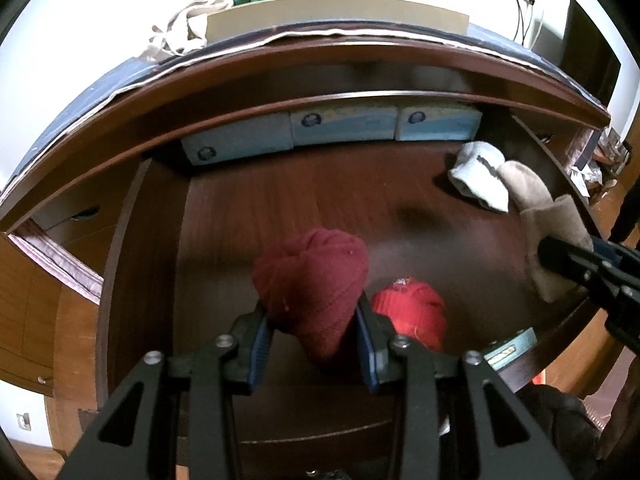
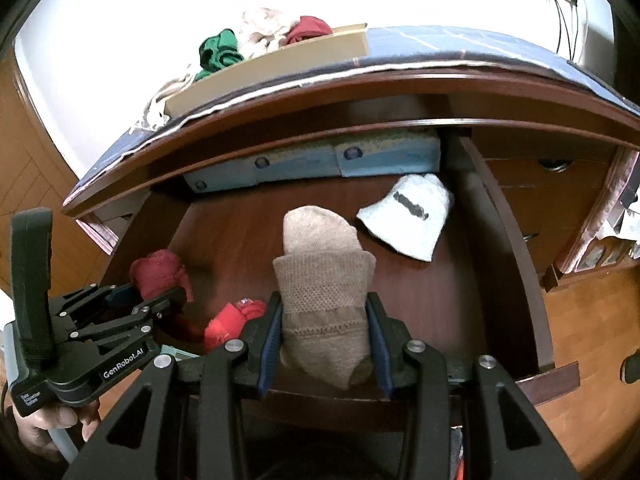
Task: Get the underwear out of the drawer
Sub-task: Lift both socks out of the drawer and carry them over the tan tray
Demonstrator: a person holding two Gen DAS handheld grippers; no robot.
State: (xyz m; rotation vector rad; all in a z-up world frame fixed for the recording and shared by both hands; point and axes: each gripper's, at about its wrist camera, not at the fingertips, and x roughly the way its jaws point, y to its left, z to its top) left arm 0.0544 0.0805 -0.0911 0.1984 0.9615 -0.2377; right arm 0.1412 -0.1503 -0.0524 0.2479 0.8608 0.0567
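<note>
- The left gripper [image 1: 316, 332] points steeply downward, its blue-padded fingers [image 1: 262, 340] pressed on either side of a dark red bundle [image 1: 312, 280].
- The right gripper [image 2: 325, 340] is angled downward too, fingers [image 2: 274, 336] clamped on a beige bundle [image 2: 324, 300].
- In the right wrist view, a hand [image 2: 48, 424] grips the left gripper's handle from below.

Both fisheye views bow straight edges into arcs, with dark vignetting at the corners. The white wall [image 2: 120, 40] behind is blown out, while the drawer [image 1: 320, 200] interior lies dim, shadowed and slightly blurred.
</note>
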